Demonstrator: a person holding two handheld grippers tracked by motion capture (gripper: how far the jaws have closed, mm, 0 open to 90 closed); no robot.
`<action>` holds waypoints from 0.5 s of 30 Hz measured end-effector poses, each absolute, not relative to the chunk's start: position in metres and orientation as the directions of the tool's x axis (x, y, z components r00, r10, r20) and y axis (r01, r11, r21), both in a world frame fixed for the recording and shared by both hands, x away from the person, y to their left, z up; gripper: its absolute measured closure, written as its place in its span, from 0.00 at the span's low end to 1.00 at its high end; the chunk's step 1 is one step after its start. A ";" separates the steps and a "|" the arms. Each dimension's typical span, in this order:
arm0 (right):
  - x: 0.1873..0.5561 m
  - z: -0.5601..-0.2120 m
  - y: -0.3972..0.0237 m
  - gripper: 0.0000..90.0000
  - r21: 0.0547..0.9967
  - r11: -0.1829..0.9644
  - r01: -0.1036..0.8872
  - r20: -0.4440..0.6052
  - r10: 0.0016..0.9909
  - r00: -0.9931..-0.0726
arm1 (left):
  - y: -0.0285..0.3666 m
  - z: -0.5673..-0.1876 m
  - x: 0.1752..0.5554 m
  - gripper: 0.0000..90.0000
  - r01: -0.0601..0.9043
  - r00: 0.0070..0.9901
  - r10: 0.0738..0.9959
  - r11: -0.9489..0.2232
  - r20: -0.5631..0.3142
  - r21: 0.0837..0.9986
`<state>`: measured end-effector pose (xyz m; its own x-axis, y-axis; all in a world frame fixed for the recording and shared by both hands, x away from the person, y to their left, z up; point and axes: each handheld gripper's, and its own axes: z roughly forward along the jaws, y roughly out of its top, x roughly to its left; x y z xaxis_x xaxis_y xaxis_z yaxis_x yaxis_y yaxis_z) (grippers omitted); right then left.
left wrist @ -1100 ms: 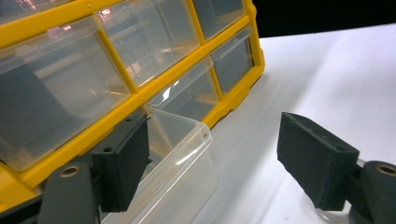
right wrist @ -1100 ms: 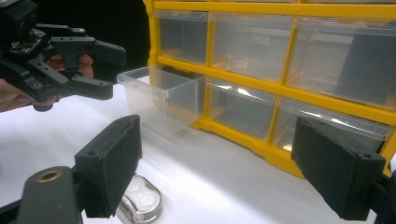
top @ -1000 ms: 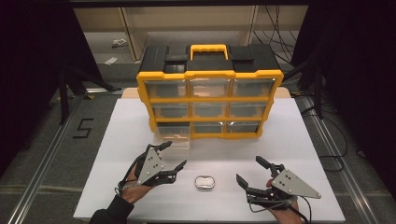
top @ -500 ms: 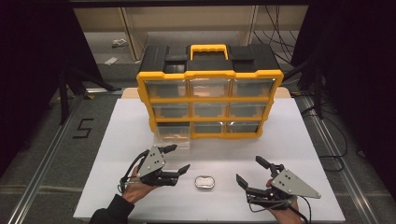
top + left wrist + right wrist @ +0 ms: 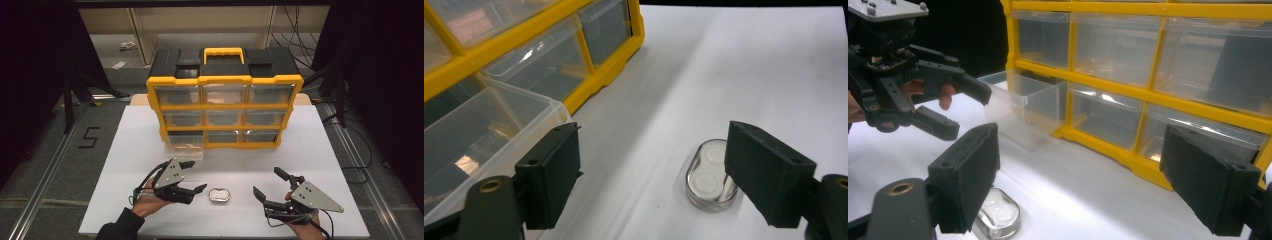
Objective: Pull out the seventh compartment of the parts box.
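A small clear oval case (image 5: pixel 218 195) with two round wells lies on the white tabletop (image 5: pixel 320 150) between my two grippers. My left gripper (image 5: pixel 197 175) stands open just left of the case, its jaws pointing toward it and nothing between them. In the left gripper view the case (image 5: pixel 711 175) lies close to the right jaw, apart from both pads. My right gripper (image 5: pixel 266 181) stands open to the right of the case and holds nothing. The right gripper view has the case (image 5: pixel 998 215) by its left jaw and the left gripper (image 5: pixel 970 112) beyond.
A yellow and black organizer (image 5: pixel 225 82) with clear drawers stands at the middle of the table. Its bottom-left drawer (image 5: pixel 184 145) is pulled out toward me, close to the left gripper. Floor rails run along both sides of the table.
My left gripper has shifted a little to the right, nearer the case, and its top plate has tilted. The right gripper and the case have stayed put.
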<state>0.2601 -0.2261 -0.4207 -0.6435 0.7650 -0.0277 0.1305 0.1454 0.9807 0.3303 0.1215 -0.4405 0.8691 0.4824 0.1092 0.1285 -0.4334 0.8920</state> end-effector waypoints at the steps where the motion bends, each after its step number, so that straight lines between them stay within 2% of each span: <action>1: 0.260 -0.421 -0.226 0.19 0.981 0.143 0.128 -0.027 0.765 -0.644 | 0.121 -0.441 0.330 0.25 0.127 0.871 0.478 -0.440 0.113 0.889; 15: 0.261 -0.421 -0.226 0.19 0.982 0.142 0.128 -0.027 0.764 -0.644 | 0.110 -0.439 0.327 0.25 0.123 0.899 0.422 -0.503 0.118 0.856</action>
